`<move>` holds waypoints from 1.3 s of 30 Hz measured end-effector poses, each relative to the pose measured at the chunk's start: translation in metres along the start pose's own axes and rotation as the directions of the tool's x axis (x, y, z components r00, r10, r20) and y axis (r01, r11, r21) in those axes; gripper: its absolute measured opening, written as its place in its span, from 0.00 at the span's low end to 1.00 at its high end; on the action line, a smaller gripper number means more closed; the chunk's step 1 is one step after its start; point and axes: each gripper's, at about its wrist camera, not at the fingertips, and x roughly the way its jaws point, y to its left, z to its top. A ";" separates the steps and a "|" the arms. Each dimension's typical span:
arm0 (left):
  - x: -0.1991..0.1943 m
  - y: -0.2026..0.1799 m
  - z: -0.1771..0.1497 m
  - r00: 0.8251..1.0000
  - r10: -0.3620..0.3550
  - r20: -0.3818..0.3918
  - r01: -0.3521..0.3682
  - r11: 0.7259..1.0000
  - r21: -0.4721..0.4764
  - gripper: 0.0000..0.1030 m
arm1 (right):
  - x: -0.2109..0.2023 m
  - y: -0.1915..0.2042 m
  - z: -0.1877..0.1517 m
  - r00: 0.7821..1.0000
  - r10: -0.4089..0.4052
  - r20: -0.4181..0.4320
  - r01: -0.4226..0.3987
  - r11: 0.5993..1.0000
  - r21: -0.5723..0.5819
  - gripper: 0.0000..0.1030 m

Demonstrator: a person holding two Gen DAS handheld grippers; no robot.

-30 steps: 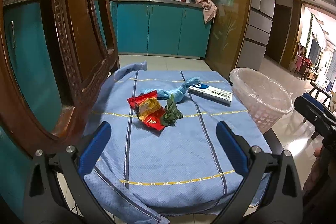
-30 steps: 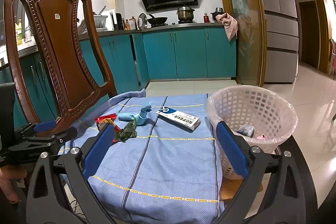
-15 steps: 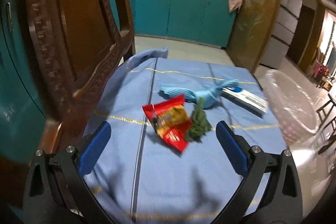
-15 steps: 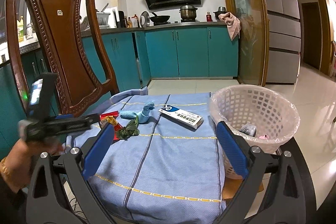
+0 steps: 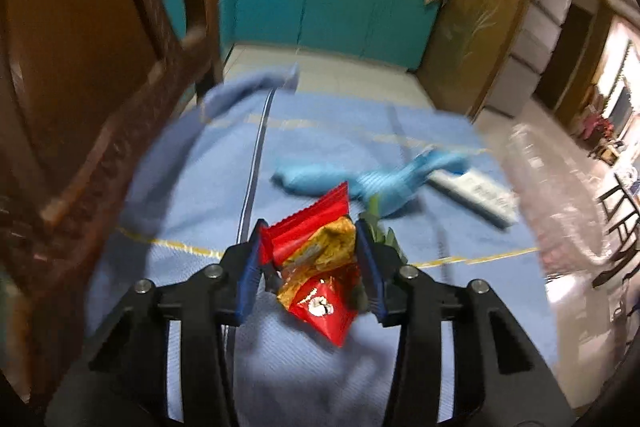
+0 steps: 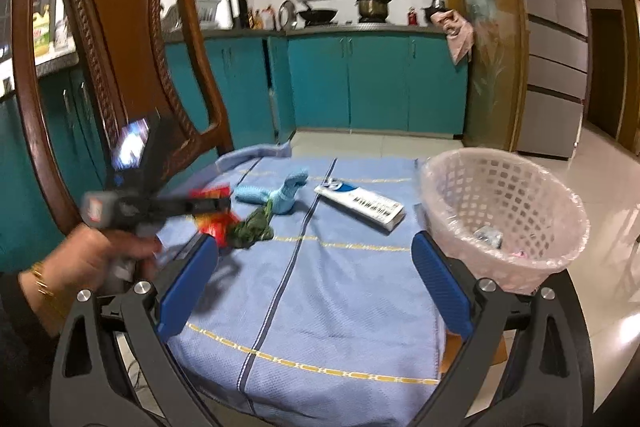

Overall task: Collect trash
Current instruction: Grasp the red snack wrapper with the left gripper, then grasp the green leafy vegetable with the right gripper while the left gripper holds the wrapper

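On the left stands a big brown chair (image 6: 120, 67) beside the table with the blue cloth (image 6: 320, 287). A second ago the left gripper (image 5: 308, 247) was wide open and far back from the trash. Now it has swung in low, and its blue fingers (image 5: 249, 267) press on both sides of the red snack wrapper (image 5: 316, 267). So the first piece of trash looks caught, and I think lifting it comes next.

A dark green crumpled bit (image 6: 254, 227) lies touching the wrapper. Next come a light blue twisted piece (image 6: 280, 191), then a white box (image 6: 360, 203), all resting on the cloth. Far right sits the pink basket (image 6: 500, 211) with a bag in it. The right gripper (image 6: 316, 283) hangs over the near end of the cloth, spread wide and holding nothing.

The left camera shows the squeeze on the wrapper up close, but the basket there is only a blur. The right camera shows the basket clearly, with a few small things already inside, and the hand (image 6: 108, 251) holding the left tool.
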 end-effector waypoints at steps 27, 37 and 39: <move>-0.137 0.011 -0.015 0.927 -0.011 0.375 -0.014 0.998 0.064 0.30 | 0.190 0.060 0.006 0.918 0.108 -0.382 -0.097 0.994 0.046 0.17; -0.128 0.001 -0.017 0.946 -0.044 0.320 0.016 0.996 0.089 0.31 | 0.062 0.018 0.035 0.965 0.202 -0.166 -0.187 0.977 0.098 0.15; -0.125 -0.005 -0.019 0.950 -0.048 0.309 0.016 0.994 0.107 0.31 | 0.045 0.011 0.037 0.971 0.197 -0.134 -0.184 0.977 0.105 0.15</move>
